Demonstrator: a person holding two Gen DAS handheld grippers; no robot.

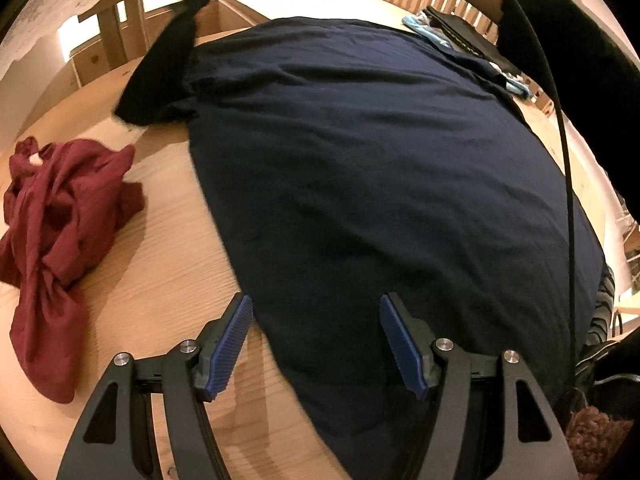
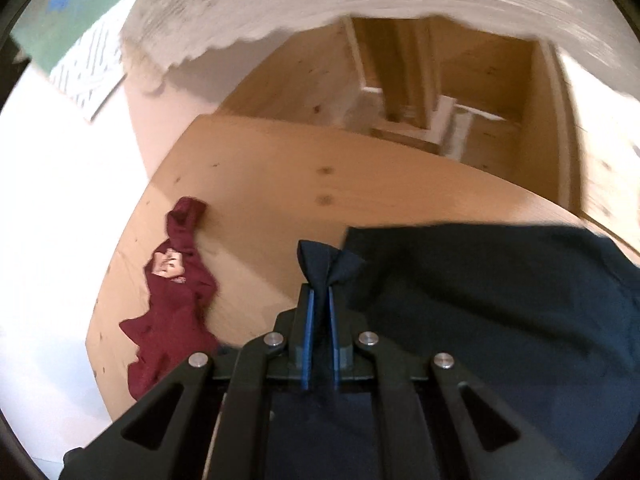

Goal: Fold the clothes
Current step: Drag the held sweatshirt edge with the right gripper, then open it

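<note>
On the one wooden table (image 1: 152, 280) lie two garments: one navy shirt (image 1: 380, 184); one crumpled dark red garment (image 1: 60, 220); two grippers are in view.

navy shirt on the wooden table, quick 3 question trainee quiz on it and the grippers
1. True or false: the right gripper is shut on the navy shirt.
2. The left gripper is: A) open above the shirt's edge, B) clamped on the maroon garment.
3. On which side of the navy shirt does the maroon garment lie in the left wrist view?

Key: 1 true; 2 A; 3 left, crumpled on the table.
</note>
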